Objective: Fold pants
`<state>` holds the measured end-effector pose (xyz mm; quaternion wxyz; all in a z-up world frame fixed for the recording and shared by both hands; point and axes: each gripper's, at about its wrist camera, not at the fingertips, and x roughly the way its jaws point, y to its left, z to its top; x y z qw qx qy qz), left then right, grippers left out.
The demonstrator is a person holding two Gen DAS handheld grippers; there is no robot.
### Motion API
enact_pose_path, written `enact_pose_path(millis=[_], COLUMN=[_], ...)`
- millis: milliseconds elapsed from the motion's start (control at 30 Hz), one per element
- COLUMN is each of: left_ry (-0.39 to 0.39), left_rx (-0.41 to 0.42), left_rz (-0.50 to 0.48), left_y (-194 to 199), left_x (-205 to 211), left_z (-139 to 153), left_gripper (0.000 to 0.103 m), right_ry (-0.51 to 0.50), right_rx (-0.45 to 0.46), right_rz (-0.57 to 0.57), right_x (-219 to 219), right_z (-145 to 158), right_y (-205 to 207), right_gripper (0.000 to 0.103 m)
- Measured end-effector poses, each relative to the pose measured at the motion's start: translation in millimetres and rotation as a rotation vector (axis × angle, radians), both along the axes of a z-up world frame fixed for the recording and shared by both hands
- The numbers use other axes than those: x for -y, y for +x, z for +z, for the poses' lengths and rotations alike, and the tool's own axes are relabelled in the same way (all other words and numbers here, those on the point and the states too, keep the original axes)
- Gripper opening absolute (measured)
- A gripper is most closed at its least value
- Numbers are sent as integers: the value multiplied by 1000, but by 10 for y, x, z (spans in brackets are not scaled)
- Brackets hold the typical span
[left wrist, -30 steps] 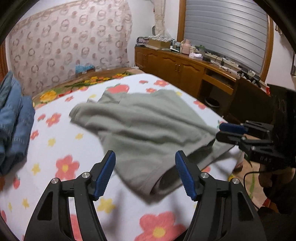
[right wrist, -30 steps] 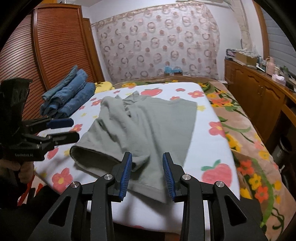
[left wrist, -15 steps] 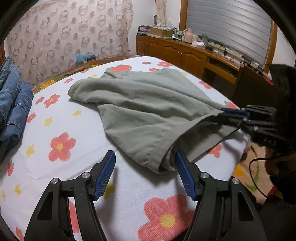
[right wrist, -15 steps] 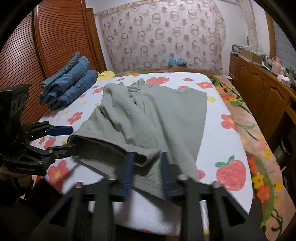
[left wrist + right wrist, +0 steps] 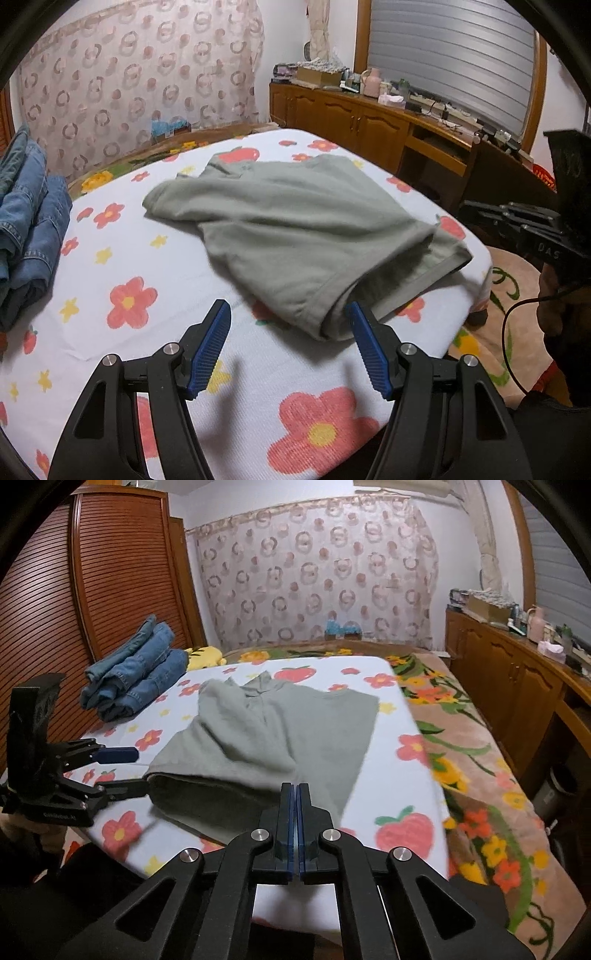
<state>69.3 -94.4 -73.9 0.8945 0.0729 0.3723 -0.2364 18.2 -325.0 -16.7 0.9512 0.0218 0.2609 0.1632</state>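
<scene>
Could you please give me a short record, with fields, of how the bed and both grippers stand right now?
surface: flowered sheet on a bed
garment: grey-green pants, lying loose and rumpled, not yet folded
left gripper: jaws open, one finger beside the near leg hem, holding nothing
right gripper: jaws shut at the pants' near edge; whether cloth is pinched cannot be told
other items: folded jeans piled at the sheet's far side, apart from the pants

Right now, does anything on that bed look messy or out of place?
Only the grey-green pants: they lie rumpled and skewed on the flowered sheet, one leg opening gaping at the bed's edge. The jeans are stacked neatly.
</scene>
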Motion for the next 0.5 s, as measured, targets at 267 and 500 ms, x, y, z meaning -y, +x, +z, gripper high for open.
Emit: enact_pose_path(millis=[267,500], left_ry=[-19,-23], left_rx=[10,-10], left_rz=[10,22], left_y=[34,52], left_x=[-45,-82], left_z=[57,-17], left_gripper=[68,68], right_ry=[2,-34], right_rx=[-51,-59], right_rz=[-22,21], right_x=[-26,-244], right_z=[-132,-119], right_y=[5,132], right_gripper=[1,16])
